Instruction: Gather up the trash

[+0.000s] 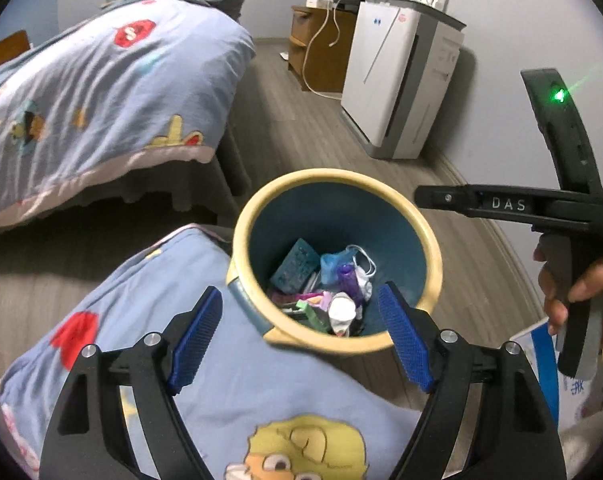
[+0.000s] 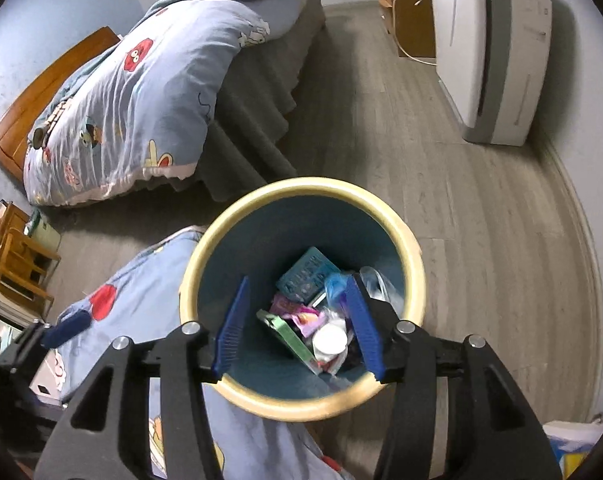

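A round trash bin (image 1: 425,236) with a cream rim and blue inside stands on the floor; it also shows in the right wrist view (image 2: 205,248). It holds several pieces of trash (image 1: 325,288), among them a teal packet (image 2: 307,274), a white cup (image 2: 330,338) and purple wrappers. My left gripper (image 1: 301,334) is open and empty, above the bin's near rim. My right gripper (image 2: 299,318) is open and empty, directly over the bin's mouth. The right gripper's body (image 1: 513,204) shows in the left wrist view, held by a hand.
A blue cartoon quilt (image 1: 221,392) lies against the bin's left side. A bed (image 1: 101,92) with the same bedding stands at the left. A white air purifier (image 1: 401,80) and a wooden cabinet (image 1: 321,48) stand by the far wall. Wooden chairs (image 2: 17,264) at far left.
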Demonstrator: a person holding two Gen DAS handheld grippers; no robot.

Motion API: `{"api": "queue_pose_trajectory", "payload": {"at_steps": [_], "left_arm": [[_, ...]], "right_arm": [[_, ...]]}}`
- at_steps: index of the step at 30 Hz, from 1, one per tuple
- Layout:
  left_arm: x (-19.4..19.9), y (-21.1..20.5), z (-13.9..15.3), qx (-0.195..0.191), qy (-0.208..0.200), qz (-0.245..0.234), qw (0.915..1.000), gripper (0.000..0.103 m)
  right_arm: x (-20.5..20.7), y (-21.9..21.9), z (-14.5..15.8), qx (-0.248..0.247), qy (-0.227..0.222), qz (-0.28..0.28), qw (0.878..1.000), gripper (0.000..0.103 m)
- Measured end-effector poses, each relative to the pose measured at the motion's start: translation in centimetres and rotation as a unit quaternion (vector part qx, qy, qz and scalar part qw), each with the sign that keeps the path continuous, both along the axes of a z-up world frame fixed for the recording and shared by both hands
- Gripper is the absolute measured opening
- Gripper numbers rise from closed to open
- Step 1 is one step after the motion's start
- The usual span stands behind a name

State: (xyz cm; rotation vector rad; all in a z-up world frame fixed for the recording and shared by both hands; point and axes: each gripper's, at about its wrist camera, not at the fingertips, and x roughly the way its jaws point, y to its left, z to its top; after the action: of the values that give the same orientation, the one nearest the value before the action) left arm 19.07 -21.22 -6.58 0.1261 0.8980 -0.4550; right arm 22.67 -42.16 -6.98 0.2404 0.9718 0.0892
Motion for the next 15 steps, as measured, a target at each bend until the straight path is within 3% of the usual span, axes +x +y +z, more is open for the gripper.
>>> {"api": "queue_pose_trajectory", "payload": {"at_steps": [8, 11, 15], "left_arm": [[-4.2, 1.1, 2.7, -0.004, -0.022, 0.0, 0.9997, 0.082], [-5.3, 1.4, 3.6, -0.014, -0.029, 0.007, 0.9995, 0.093], [-6.8, 2.0, 4.8, -0.018, -0.047, 0.028, 0.9984, 0.097]], "right_arm": [[-5.6, 0.3, 2.9, -0.032, -0.02, 0.005, 0.999, 0.05], [-7.9, 0.2, 3.6, -0.032, -0.031, -0.001, 0.999, 0.065], [-10.9, 0.0, 4.7, -0.048, -0.052, -0.015, 0.997, 0.088]]}}
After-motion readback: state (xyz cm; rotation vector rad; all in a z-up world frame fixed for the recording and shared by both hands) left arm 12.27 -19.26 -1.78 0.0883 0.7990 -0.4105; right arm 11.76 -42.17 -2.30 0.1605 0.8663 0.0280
